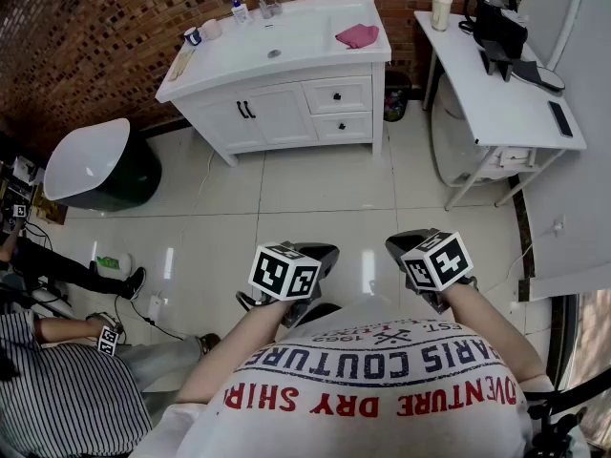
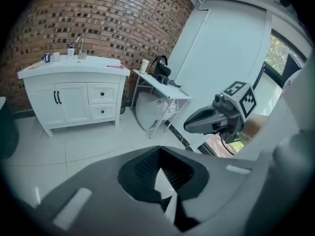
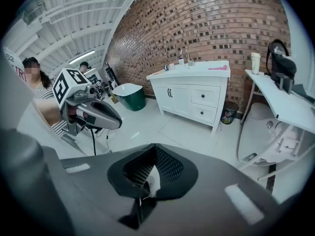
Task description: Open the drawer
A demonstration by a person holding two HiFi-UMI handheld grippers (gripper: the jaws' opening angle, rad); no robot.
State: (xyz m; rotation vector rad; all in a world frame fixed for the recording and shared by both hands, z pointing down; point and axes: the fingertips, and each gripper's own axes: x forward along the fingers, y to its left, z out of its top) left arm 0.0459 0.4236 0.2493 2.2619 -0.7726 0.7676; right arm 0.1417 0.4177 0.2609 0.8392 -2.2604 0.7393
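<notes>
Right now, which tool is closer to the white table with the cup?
Right. The table stands ahead and to the right of both. The right tool is on that side; the left tool is beside it, farther left. Neither touches it.

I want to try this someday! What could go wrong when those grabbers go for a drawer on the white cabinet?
The knob on the upper drawer is tiny, so the pads may slip off it. The left gripper and right gripper are both shut and empty. They must open first, or they will just bump the front. A hard yank might shake the bottle on the cabinet top.
</notes>
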